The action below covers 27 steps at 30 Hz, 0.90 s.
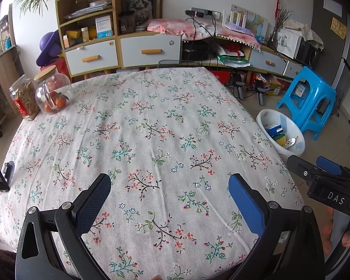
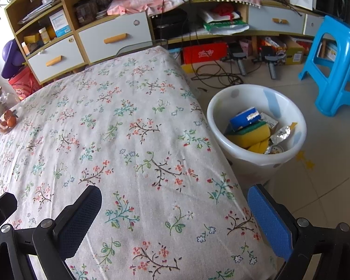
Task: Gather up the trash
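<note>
A white bin (image 2: pixel 289 109) stands on the floor right of the table, and shows in the left wrist view as the bin (image 1: pixel 266 116). Inside it lie yellow sponges (image 2: pixel 252 135), a blue pack (image 2: pixel 245 116) and foil wrappers (image 2: pixel 280 134). My left gripper (image 1: pixel 170 182) hovers open over the flowered tablecloth (image 1: pixel 151 128) with nothing between its fingers. My right gripper (image 2: pixel 173 193) is open too, above the table's right edge near the bin. From the left wrist view the right gripper's body (image 1: pixel 326 182) shows at the right.
Two glass jars (image 1: pixel 51 91) stand at the table's far left corner. A blue plastic stool (image 2: pixel 336 65) stands beyond the bin. Cables and boxes (image 2: pixel 221 72) lie on the floor under a low cabinet (image 1: pixel 149 49) along the wall. A dark object (image 1: pixel 2 175) sits at the table's left edge.
</note>
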Available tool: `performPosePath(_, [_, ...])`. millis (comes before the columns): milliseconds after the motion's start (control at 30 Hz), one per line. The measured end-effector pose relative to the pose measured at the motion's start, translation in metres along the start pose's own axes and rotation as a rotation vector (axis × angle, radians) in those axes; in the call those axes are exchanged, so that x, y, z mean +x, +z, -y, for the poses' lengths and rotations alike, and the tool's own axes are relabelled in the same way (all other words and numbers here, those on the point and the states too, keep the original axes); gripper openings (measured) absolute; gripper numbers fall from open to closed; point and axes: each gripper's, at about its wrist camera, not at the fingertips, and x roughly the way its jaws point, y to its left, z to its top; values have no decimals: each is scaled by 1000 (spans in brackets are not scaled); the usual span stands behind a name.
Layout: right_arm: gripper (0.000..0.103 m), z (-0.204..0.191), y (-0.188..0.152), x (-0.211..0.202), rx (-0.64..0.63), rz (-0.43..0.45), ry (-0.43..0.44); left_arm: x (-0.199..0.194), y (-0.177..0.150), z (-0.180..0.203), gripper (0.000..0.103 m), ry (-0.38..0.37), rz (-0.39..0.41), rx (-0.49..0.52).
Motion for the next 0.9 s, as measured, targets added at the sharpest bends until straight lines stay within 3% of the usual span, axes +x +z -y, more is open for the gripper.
performPosePath(733, [103, -3, -2, 2, 11, -6, 1, 0, -1, 0, 102, -1, -3, 2])
performPosePath(900, [103, -4, -2, 3, 12, -7, 0, 1, -1, -1, 102, -40, -29, -11])
